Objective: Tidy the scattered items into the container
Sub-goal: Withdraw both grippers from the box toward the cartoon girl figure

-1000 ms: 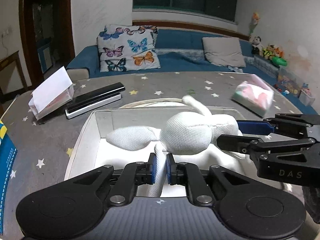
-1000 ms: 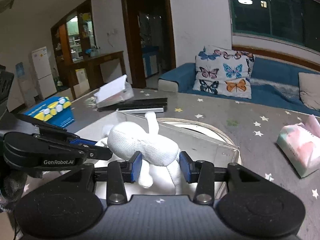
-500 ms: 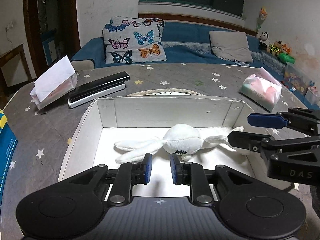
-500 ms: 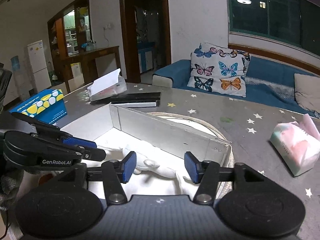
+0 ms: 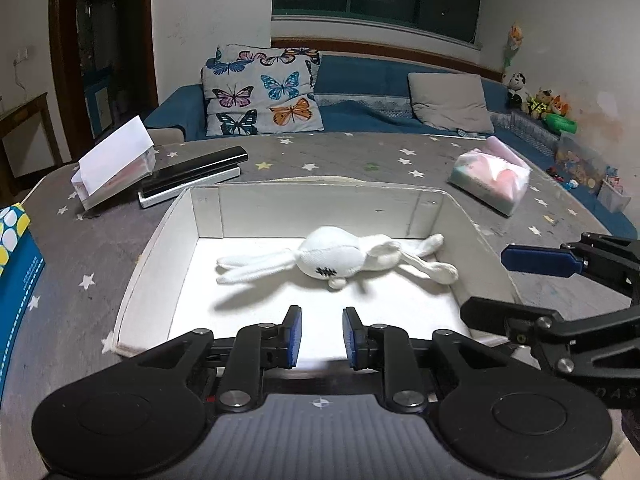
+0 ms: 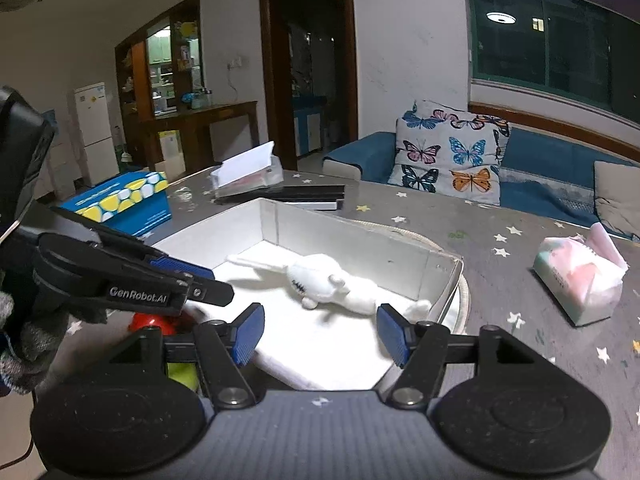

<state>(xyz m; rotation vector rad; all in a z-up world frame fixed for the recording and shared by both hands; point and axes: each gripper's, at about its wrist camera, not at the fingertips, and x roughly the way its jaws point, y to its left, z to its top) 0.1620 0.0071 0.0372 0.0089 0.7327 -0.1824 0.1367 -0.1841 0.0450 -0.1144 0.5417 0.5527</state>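
Lying flat inside the white box, the plush rabbit is being released; both the left claw and the right claw are being opened, nothing gripped.

Each gripper, left and right, has a black body, round housings, silver screws and blue-padded fingers. White "GenRobot.AI" lettering marks one finger arm. A grey knitted glove, apparently, covers the hand.

A grey star-print table bears a white box, tissue pack, and black case.
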